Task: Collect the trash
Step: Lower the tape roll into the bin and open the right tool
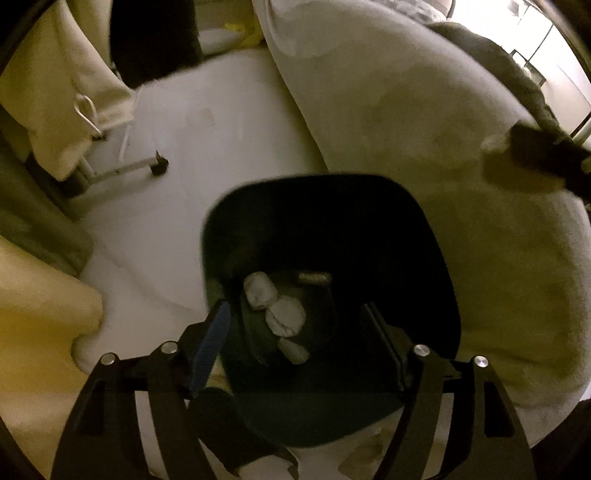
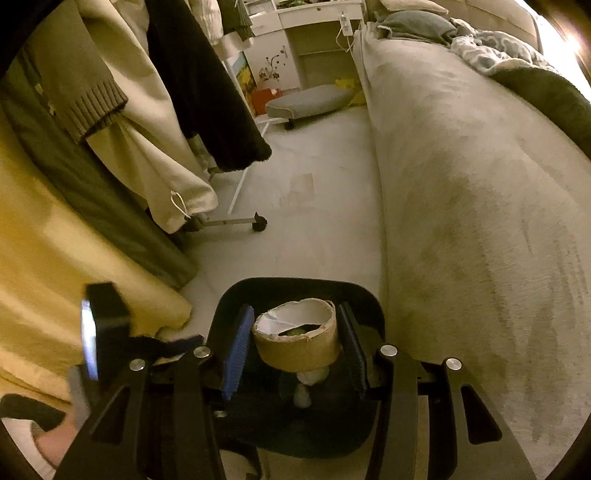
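Note:
A black trash bin (image 1: 424, 280) stands on the pale floor beside a bed, seen from above. Several crumpled white paper wads (image 1: 275, 306) and a small brown piece (image 1: 314, 277) lie on its bottom. My left gripper (image 1: 299, 347) is open and empty, hanging over the bin's mouth. In the right wrist view my right gripper (image 2: 295, 347) is shut on a brown cardboard tape roll (image 2: 297, 341), holding it above the bin (image 2: 364, 295), with paper wads (image 2: 308, 384) showing beneath. The right gripper (image 1: 546, 162) also shows blurred at the right of the left wrist view.
A grey bed (image 2: 480, 206) runs along the right. Hanging clothes (image 2: 122, 155) on a wheeled rack (image 2: 236, 221) fill the left, with a yellow cloth (image 2: 55, 266) nearer. A low grey stool (image 2: 306, 101) and white desk (image 2: 314, 22) stand far back.

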A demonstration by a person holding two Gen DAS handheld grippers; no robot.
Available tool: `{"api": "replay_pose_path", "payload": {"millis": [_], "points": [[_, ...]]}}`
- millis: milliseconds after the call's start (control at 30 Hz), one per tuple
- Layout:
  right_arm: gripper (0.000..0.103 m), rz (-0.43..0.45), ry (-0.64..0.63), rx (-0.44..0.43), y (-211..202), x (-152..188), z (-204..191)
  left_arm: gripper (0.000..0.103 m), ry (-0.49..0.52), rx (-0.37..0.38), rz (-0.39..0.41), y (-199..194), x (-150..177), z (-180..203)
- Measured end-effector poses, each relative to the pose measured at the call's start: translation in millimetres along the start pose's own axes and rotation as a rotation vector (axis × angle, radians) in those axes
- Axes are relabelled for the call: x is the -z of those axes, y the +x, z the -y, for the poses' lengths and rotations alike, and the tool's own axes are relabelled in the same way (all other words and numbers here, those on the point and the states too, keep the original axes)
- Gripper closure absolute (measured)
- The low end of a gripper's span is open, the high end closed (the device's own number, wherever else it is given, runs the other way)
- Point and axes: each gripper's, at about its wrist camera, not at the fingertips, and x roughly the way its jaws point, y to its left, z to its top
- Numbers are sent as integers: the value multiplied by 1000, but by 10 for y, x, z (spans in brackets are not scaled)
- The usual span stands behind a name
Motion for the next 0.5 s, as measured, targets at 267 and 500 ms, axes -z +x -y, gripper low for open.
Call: {"api": "replay_pose_path", "payload": {"millis": [267,500], "points": [[56,-29,14,9,228,10,-17,31,-1,-16,150,-573,-91,-112],[56,-59,1,21,384,51,-62,37,26,-26,272,-1134,-171,-131]]}}
